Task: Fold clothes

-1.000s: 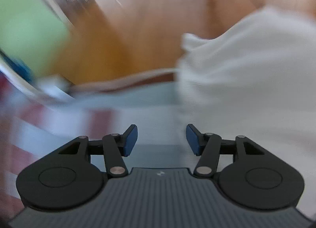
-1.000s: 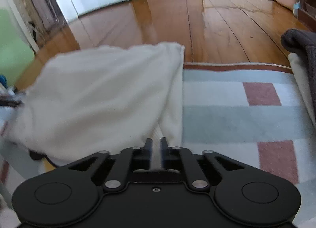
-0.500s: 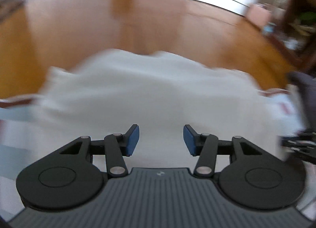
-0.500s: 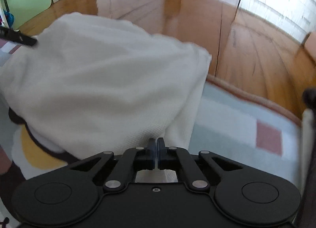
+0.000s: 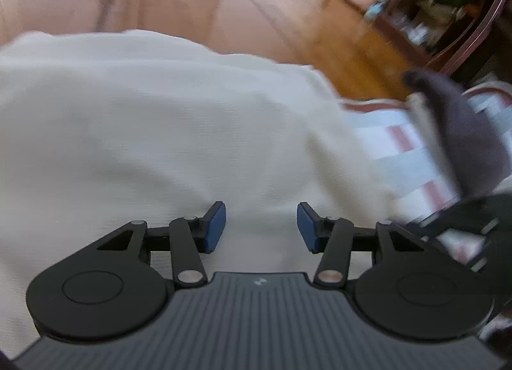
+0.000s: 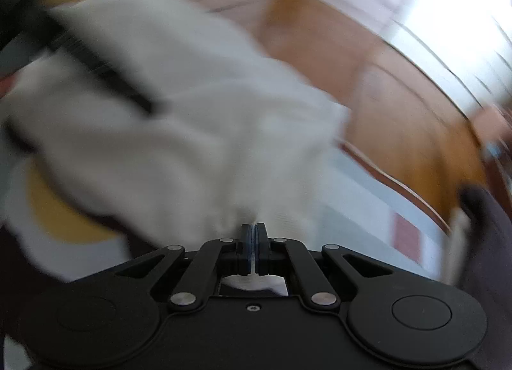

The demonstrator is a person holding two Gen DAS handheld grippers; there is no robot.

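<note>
Right gripper [image 6: 255,243] clamped on white garment [image 6: 198,120]; striped rug [image 6: 361,206] beneath.

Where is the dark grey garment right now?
The dark grey garment lies at the right edge of both views, on the striped rug, right of the white cloth.

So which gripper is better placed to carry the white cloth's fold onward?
Right gripper: jaws already shut on the cloth. Left gripper hangs open over it, gripping nothing.

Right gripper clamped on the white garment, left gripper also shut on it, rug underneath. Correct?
Not quite. The left gripper is open: the left wrist view shows its blue pads apart above the white garment, gripping nothing. The right gripper is shut on the cloth, over the rug.
</note>
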